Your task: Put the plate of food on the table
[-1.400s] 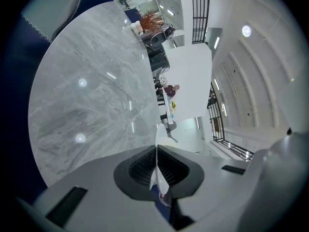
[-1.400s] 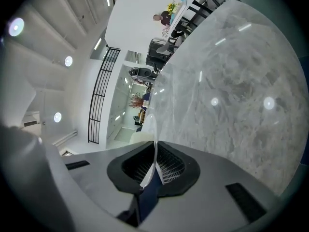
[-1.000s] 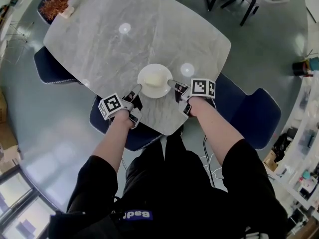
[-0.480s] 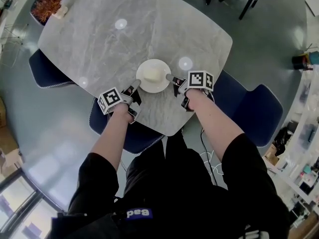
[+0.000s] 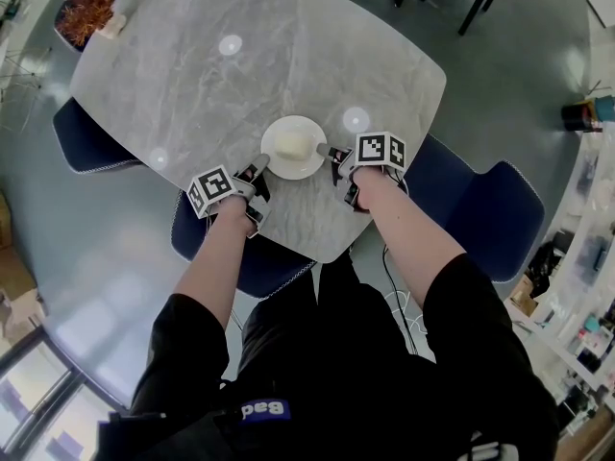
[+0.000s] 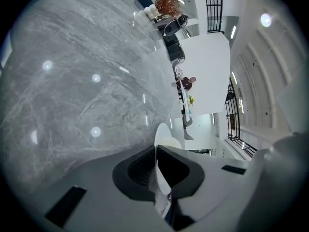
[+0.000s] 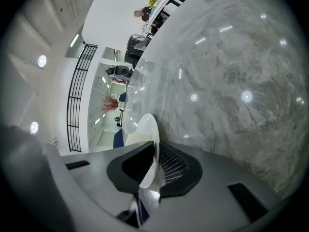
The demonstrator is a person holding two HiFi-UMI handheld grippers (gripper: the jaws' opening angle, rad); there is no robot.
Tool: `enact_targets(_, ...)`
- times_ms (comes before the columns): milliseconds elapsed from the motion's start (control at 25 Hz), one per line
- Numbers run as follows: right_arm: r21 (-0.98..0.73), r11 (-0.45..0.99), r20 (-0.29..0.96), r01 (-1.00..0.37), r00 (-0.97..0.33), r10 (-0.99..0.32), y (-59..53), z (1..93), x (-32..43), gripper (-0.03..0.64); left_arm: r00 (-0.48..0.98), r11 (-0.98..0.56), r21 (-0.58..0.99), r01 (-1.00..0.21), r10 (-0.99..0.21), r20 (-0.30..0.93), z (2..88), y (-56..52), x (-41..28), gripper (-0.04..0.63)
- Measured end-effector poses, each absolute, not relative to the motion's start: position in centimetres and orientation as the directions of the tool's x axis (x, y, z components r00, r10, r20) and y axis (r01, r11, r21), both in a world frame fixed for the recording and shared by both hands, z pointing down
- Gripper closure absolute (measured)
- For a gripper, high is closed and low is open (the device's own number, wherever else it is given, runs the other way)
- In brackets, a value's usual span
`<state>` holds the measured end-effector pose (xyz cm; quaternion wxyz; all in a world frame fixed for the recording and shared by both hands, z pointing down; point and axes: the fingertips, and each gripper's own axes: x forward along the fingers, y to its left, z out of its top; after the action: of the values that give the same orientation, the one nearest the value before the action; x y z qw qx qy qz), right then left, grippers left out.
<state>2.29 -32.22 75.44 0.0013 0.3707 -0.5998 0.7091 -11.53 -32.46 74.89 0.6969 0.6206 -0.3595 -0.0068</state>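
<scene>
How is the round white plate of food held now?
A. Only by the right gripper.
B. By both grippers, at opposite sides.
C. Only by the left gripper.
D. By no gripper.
B: left gripper and right gripper each clamp the rim of the round white plate.

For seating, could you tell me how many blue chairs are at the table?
3: one blue chair at the table's left side, one at its near edge, one at the right. A blue shape top left may be a fourth.

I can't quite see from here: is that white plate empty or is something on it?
Not empty: a pale lump of food sits in the middle of the plate; what food it is, cannot tell.
</scene>
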Motion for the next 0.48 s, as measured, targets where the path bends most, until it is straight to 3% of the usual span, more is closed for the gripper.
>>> enact_targets(480,-0.784,-0.188,0.614,-0.591,-0.695,-0.374,-32.07,75.75,2.21,0.589,0.732,0.148,0.816,-0.558,-0.374,0.569,75.78,-32.0,-11.36,0.575)
